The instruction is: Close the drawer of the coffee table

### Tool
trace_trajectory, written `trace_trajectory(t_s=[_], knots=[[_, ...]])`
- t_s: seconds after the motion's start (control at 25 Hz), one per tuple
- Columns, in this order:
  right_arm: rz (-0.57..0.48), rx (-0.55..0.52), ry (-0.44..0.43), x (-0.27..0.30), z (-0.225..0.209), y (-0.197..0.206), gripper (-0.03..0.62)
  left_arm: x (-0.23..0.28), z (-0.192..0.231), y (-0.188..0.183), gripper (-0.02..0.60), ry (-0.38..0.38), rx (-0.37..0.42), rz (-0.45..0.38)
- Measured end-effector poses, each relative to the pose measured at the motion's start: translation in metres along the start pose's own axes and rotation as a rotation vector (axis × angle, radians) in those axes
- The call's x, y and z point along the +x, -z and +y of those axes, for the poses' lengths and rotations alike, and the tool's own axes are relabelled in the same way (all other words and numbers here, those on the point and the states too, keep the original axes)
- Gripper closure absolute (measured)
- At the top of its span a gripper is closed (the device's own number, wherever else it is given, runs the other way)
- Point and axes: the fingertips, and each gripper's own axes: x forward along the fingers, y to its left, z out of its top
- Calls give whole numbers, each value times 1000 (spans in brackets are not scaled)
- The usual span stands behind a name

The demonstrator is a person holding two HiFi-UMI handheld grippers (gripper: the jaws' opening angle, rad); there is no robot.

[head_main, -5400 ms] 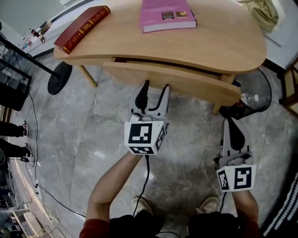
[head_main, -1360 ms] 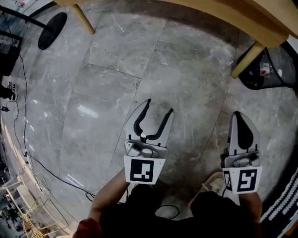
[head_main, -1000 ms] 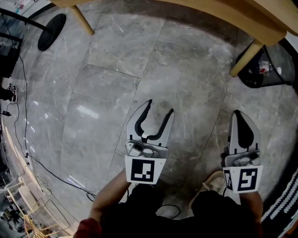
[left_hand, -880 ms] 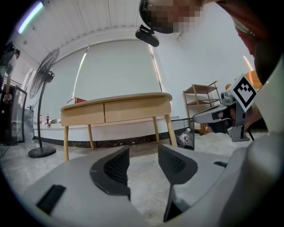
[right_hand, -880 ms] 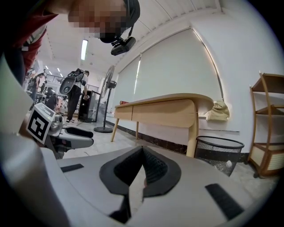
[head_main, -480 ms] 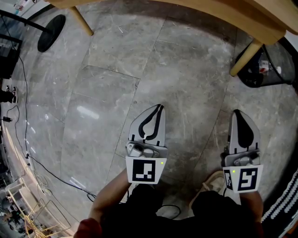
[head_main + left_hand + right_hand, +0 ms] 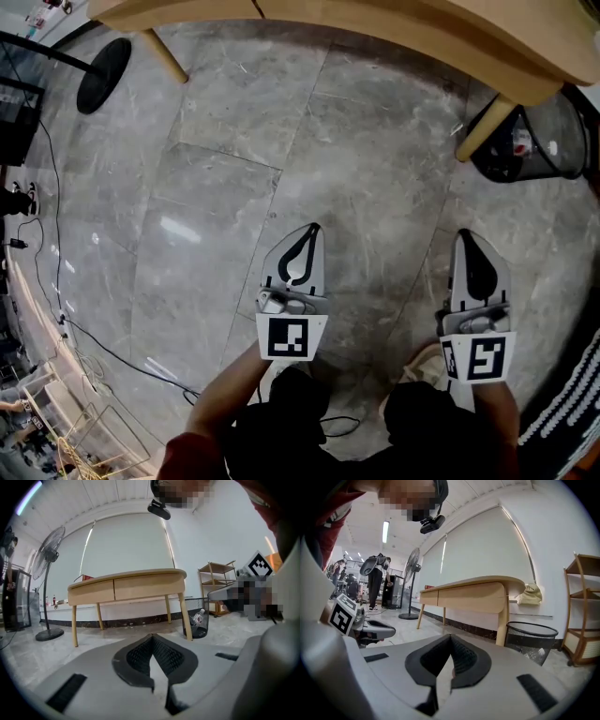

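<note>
The wooden coffee table (image 7: 375, 23) runs along the top edge of the head view, well ahead of both grippers. In the left gripper view the table (image 7: 126, 585) stands across the floor and its drawer front (image 7: 145, 587) sits flush with the panel beside it. The right gripper view has the table (image 7: 468, 595) at its centre. My left gripper (image 7: 314, 229) hangs over the bare floor, its jaws closing, tips together, nothing between them. My right gripper (image 7: 466, 236) is beside it, shut and empty. Both sets of black pads (image 7: 151, 637) (image 7: 450, 637) meet.
A black mesh waste bin (image 7: 534, 141) (image 7: 196, 618) (image 7: 529, 641) stands by the table's right leg. A floor fan (image 7: 49, 555) with a round base (image 7: 103, 61) is at the left. A wooden shelf (image 7: 218, 588) stands right. Cables (image 7: 56, 309) trail along the left floor.
The left gripper's jaws went from wide open to closed together. Both hands have stayed over the floor, back from the table where the left gripper was earlier.
</note>
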Motion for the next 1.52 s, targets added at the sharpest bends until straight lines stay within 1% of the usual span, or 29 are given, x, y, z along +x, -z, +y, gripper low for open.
trace_trajectory(t_s=[0.08,0.16,0.2,0.28,0.32,0.4,0.48,0.56,0.6,0.72,0.76,0.84,0.96,1.04,1.12,1.2,1.24,1.32,1.44,1.52], knots=[[24,-4,-8,-5,-2,-19,597,-5,5,-9,575,10,54,43],[56,-1,-10,-13,-4,-45,597,-18,13,-31,575,7,64,65],[71,4,-10,-18,-4,-61,597,-27,18,-48,575,-2,47,63],[96,13,-6,-26,-3,-95,597,-46,30,-86,575,-38,-55,49],[107,15,1,-30,-2,-114,597,-56,34,-105,574,-38,-68,65],[121,6,5,-36,1,-155,597,-73,39,-146,575,-11,-21,111],[120,-13,0,-42,4,-203,597,-89,50,-199,575,-29,-46,90],[114,-25,-9,-51,9,-258,597,-106,62,-256,575,-28,-9,88],[113,-27,-14,-57,12,-287,597,-116,69,-285,574,-41,-20,83],[132,-21,-37,-78,18,-372,597,-146,96,-379,574,-135,-195,14],[143,-13,-48,-84,19,-398,597,-155,104,-409,574,-147,-215,2],[164,3,-67,-96,20,-447,597,-174,118,-463,574,-152,-206,0],[208,21,-70,-111,19,-510,597,-199,135,-530,574,-168,-192,9],[203,25,-68,-115,17,-547,597,-213,148,-563,575,-196,-208,25],[176,15,-67,-117,17,-581,597,-228,161,-592,575,-218,-253,27],[156,15,-69,-125,19,-609,597,-248,172,-616,574,-235,-293,14],[143,16,-70,-127,17,-623,597,-255,177,-628,574,-248,-300,0],[104,4,-74,-123,10,-646,597,-260,190,-647,575,-279,-295,-35],[36,-25,-88,-113,10,-674,597,-273,211,-665,574,-328,-256,-65],[-16,-43,-91,-109,13,-707,597,-288,230,-684,574,-365,-230,-89]])
